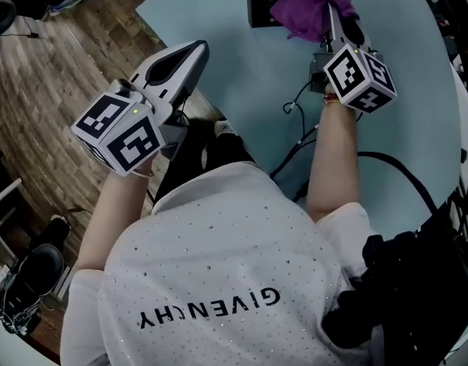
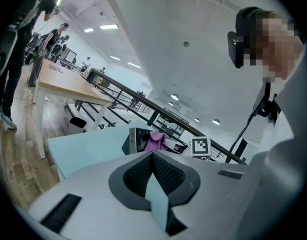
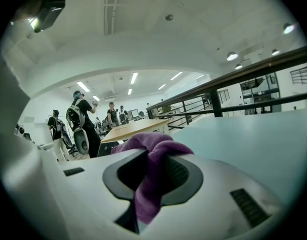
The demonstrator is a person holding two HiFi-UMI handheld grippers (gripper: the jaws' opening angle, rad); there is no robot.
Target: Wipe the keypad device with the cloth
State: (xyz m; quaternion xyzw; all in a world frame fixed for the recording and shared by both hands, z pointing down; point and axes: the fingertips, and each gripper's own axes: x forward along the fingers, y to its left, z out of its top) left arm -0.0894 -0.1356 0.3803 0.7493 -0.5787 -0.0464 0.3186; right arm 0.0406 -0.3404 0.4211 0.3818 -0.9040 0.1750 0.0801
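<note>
The right gripper [image 1: 334,15] is pinching the cloth [image 1: 309,4] at the keypad device's [image 1: 262,2] edge — pressing down to wipe seems next — while the left gripper [image 1: 190,53] is hanging closed and empty, well apart from it.

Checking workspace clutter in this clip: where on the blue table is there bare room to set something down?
Bare: the table between the left gripper and the cables, below the keypad device; also right of the right gripper. Crowded: around the cloth and device.

Keypad device [image 1: 263,2] on the table's [image 1: 242,59] far side, cloth [image 1: 306,6] at its right edge, cables [image 1: 299,139] nearer the person [image 1: 219,280].
</note>
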